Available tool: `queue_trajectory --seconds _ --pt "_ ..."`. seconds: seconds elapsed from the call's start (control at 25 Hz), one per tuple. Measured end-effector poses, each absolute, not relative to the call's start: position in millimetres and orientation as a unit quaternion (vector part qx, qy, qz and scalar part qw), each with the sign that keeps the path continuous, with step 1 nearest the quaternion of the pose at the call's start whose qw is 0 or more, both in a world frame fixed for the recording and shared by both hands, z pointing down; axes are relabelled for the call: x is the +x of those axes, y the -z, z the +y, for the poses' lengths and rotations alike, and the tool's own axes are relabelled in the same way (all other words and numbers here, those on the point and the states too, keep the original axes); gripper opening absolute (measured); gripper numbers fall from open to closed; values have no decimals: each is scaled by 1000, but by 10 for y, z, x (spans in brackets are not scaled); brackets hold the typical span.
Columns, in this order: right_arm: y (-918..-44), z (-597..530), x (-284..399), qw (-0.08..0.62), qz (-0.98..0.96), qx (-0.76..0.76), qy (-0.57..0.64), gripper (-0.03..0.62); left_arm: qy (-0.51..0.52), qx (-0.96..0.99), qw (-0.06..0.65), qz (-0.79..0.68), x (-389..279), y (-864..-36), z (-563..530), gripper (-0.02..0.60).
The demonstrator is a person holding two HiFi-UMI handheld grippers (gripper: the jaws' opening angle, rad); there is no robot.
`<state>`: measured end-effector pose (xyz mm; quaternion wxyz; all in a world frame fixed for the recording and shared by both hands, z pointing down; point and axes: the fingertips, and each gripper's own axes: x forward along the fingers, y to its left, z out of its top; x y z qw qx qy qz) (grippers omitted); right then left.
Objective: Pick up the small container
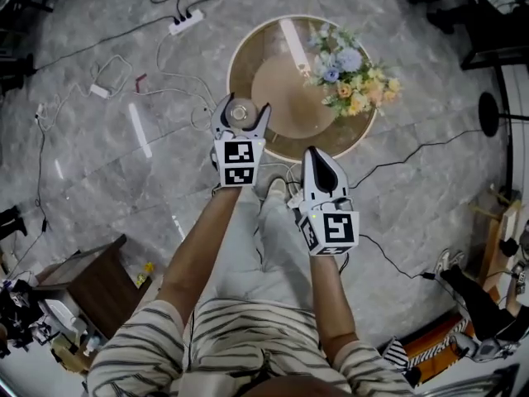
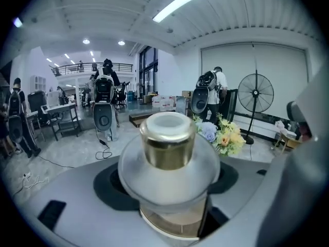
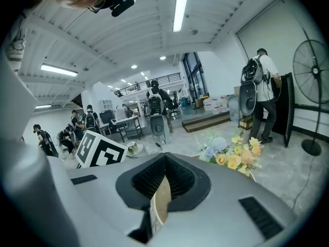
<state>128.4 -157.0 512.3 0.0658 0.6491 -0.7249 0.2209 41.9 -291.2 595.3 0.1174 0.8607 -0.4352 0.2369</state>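
Nearest us: striped shirt (image 1: 240, 337), 2 forearms stretched forward. Right gripper (image 1: 314, 154) clenched, jaws together, nothing between them. Farther out, left gripper (image 1: 240, 116) grasps small container (image 2: 168, 153): clear body, gold neck, white lid, upright between jaws, over near-left rim of round table (image 1: 281, 89). Beyond, we note flowers (image 1: 351, 77) on table.

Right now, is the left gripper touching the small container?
Touching. The left gripper view shows the left gripper with both jaws pressed against the small container.

A flower bouquet (image 1: 351, 77) sits on a round table (image 1: 277, 98); a power strip (image 1: 186, 21) lies on the floor (image 1: 99, 164).
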Motion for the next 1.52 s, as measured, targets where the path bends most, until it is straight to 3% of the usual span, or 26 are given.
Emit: queue_trajectory --seconds 0.56,1.16,1.52 --pt "-4027 -1569 1085 44 -755 627 -189 0 -203 860 140 -446 203 -4497 -2611 330" --pt "-2967 -1719 1203 5 -767 628 -133 -3 -153 896 58 -413 307 -3055 -2329 331" --pt "-2779 -1586 1232 -1 -760 639 -119 -3 -145 908 49 -390 290 -2838 -2099 331"
